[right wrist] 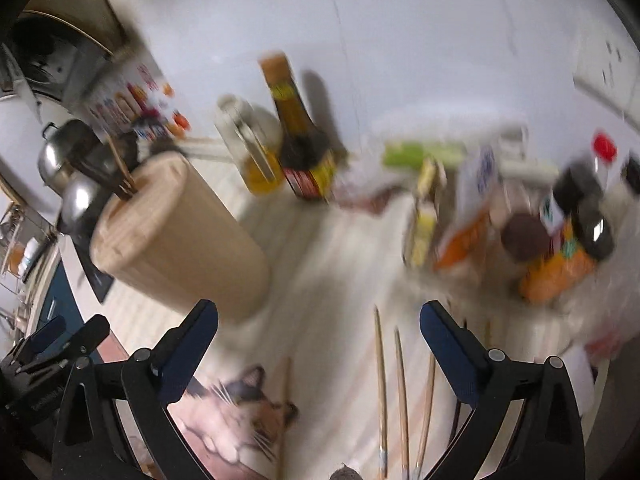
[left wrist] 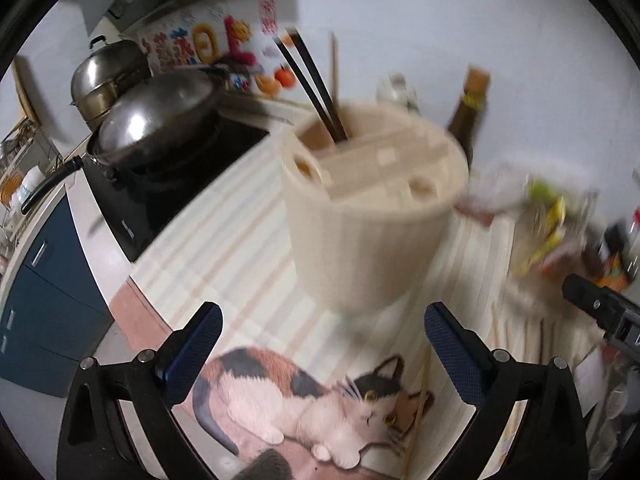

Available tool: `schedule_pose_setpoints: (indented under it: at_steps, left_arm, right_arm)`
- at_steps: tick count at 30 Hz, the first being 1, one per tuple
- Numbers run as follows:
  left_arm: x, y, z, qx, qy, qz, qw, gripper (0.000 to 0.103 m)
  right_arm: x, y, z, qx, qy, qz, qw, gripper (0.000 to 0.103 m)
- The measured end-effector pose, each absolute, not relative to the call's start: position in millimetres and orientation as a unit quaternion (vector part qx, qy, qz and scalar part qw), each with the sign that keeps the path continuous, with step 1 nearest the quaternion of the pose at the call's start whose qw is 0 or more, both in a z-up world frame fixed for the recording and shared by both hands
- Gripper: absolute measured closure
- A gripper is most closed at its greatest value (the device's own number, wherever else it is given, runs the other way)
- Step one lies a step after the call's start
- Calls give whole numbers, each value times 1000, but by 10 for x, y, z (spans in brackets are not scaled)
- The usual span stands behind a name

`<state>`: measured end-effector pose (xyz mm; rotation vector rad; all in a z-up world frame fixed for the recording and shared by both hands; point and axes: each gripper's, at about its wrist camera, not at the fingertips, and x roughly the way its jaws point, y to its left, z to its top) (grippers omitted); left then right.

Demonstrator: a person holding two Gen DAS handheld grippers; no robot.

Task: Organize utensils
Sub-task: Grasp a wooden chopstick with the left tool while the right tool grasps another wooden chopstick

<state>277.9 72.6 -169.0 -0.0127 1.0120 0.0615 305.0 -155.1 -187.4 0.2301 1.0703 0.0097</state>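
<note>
while both pictures are smeared with blur, you can see your left gripper (left wrist: 322,332) with its jaws spread wide and nothing between them. just beyond them stands the cream utensil holder (left wrist: 372,216), upright on the striped mat (left wrist: 224,248), with two dark chopsticks (left wrist: 312,88) and a pale one leaning out of its far compartment. the cat picture (left wrist: 296,396) printed on the mat lies under and between the jaws. beyond the left jaw, a wok (left wrist: 156,120) sits on the black cooktop (left wrist: 168,184), and a dark bottle (left wrist: 468,116) stands past the holder toward the right jaw.

your right gripper (right wrist: 318,320) also has its jaws spread, gripping nothing. between them, closer to the right jaw, three loose wooden chopsticks (right wrist: 380,380) lie flat on the surface, pointing roughly away from you; a fourth pale stick lies near the left jaw beside the cat's head. the holder stands just beyond the left jaw. ahead of the right jaw is a blurred cluster of packets and jars (right wrist: 520,216); what they are you cannot tell. the left gripper shows at the lower left edge of the right wrist view, well apart from the loose chopsticks.
</note>
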Motion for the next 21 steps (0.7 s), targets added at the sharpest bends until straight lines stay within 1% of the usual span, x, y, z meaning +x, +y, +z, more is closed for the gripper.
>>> schedule_pose_setpoints:
  at_steps: [2,3,4,5,6,8,9,11,12,13,14,16,17,19,21]
  left_arm:
    - [2718,616,-1862,1,499,25,866,0]
    - [2697,579,-1935,4,504,23,863,0]
    - [2678,520,-2042,7,513,19,858,0]
    - [2668,474,-2126,9,520,15,854,0]
    - [2664,431,-2216,10,529,11,848,1]
    - [2670,328,-2433,22,542,6,840,2]
    - [2680,287,-2538,21,555,1,831,3]
    - [2703,197,-2720,17,577,-14,816,12]
    - [2722,138,-2821,18,590,-24,807,22]
    - [2742,91,-2888,18,601,-29,799,29]
    - [2751,46,-2951,19,608,-35,793,31]
    - [2770,-60,-3083,29,618,-43,785,43]
    - [2775,-101,-3142,35,622,-45,781,45]
    - [2800,-168,-3241,46,629,-45,775,54]
    - [2814,-203,-3285,50,629,-49,774,61]
  right_arm:
    - [3004,-1613,-2081,115,532,-1,839,1]
    - [2982,-1650,-2197,120,545,-2,830,3]
    - [2971,-1687,-2288,122,557,-5,822,12]
    - [2967,-1713,-2426,118,575,-8,810,27]
    - [2965,-1729,-2543,116,588,-6,801,34]
    - [2951,-1762,-2761,115,608,1,786,55]
    - [2955,-1768,-2853,113,616,3,779,58]
    - [2976,-1772,-2971,110,627,7,772,69]
    - [2990,-1783,-3057,111,634,12,765,70]
    - [3011,-1772,-3091,110,639,14,761,74]
    - [3028,-1773,-3158,110,646,16,755,75]
    - [3067,-1767,-3241,110,655,19,748,75]
    - [3087,-1756,-3275,108,659,20,744,75]
    - [3135,-1728,-3343,101,668,19,738,75]
    - [3164,-1696,-3409,86,675,11,733,75]
